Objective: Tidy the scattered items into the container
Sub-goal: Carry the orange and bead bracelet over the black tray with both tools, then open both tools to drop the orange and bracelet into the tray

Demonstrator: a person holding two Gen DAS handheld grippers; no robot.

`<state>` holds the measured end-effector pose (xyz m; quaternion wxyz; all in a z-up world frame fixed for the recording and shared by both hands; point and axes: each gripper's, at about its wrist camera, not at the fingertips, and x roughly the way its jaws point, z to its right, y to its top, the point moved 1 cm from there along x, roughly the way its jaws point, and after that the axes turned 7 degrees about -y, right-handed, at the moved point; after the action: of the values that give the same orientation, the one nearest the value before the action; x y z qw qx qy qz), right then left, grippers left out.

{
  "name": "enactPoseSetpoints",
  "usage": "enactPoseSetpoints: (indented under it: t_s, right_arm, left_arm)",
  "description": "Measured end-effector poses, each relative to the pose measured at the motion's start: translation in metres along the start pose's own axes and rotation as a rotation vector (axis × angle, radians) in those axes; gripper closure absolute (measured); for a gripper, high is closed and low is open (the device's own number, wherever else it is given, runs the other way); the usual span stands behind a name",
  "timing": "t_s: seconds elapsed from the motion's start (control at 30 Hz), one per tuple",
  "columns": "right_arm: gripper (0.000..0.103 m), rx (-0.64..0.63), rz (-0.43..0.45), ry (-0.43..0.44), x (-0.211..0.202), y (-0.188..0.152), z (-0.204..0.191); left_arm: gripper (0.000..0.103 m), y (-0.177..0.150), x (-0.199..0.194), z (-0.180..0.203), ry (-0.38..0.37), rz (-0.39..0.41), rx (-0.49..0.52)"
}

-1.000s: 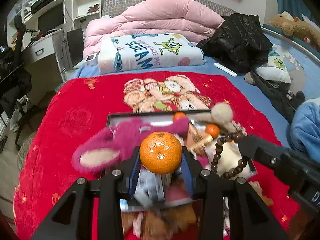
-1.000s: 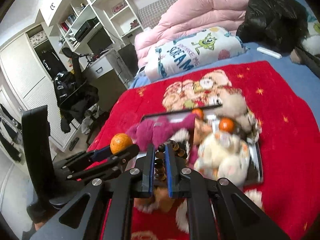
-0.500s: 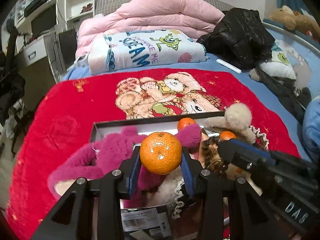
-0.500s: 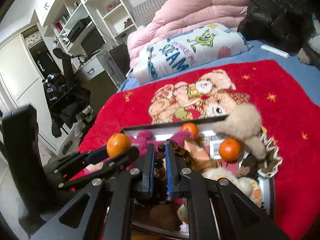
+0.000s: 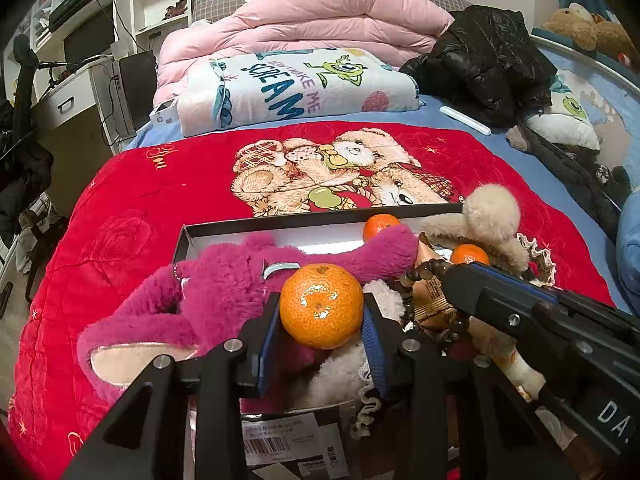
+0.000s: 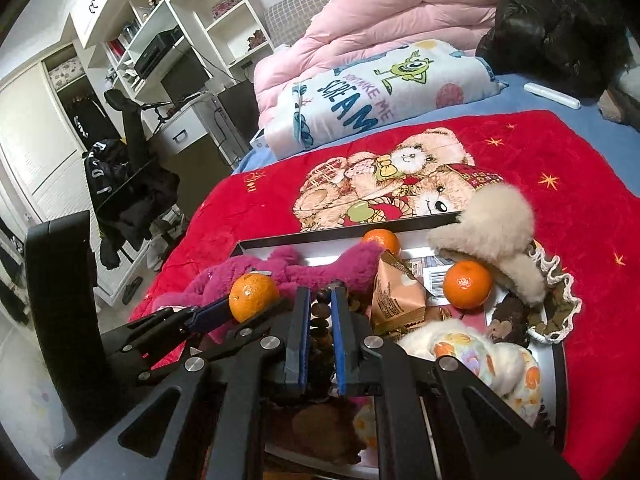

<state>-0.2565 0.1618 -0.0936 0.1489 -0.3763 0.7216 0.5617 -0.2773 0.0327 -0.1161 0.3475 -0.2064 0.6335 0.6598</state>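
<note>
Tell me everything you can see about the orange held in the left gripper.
The orange is a small, round mandarin with glossy, dimpled peel and a pale stem scar facing the left wrist camera. It looks whole and unpeeled. The left gripper is shut on it, blue pads pressing both sides. It hangs above the magenta plush slipper in the black box, apparently touching only the pads.

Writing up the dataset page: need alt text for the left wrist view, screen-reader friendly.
The left gripper clamps an orange mandarin above a shallow black box crowded with a magenta plush slipper, two more mandarins and a beige fluffy toy. The right gripper enters from the right, holding a string of brown beads, over a red bear-print blanket.
</note>
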Motion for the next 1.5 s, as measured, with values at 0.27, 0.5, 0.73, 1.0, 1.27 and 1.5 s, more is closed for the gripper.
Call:
enactPoseSetpoints:
  t_s: [0.27,0.5,0.73,1.0,1.27,1.5]
  right_arm:
    - [0.091,0.011,-0.013,0.009,0.005,-0.002,0.002]
    - [0.075,0.033,-0.005,-0.006,0.004,-0.002,0.004]
    - [0.009,0.042,0.028,-0.034,-0.003,0.002,0.003]
    - [0.000,0.091,0.049,-0.024,-0.006,0.006,0.009]
    - [0.000,0.091,0.043,-0.020,-0.006,0.007,0.010]
    - [0.000,0.092,0.045,-0.032,-0.012,0.009,0.010]
  left_arm:
    - [0.064,0.000,0.000,0.003,0.013,0.005,0.011]
    - [0.017,0.001,-0.007,0.015,0.087,0.062,0.102]
    - [0.000,0.006,-0.015,0.011,-0.004,0.083,0.067]
    - [0.000,0.005,-0.016,0.003,0.028,0.084,0.035]
    - [0.000,0.004,-0.016,0.001,0.050,0.082,0.048]
    - [0.000,0.005,-0.026,0.003,0.056,0.085,0.044]
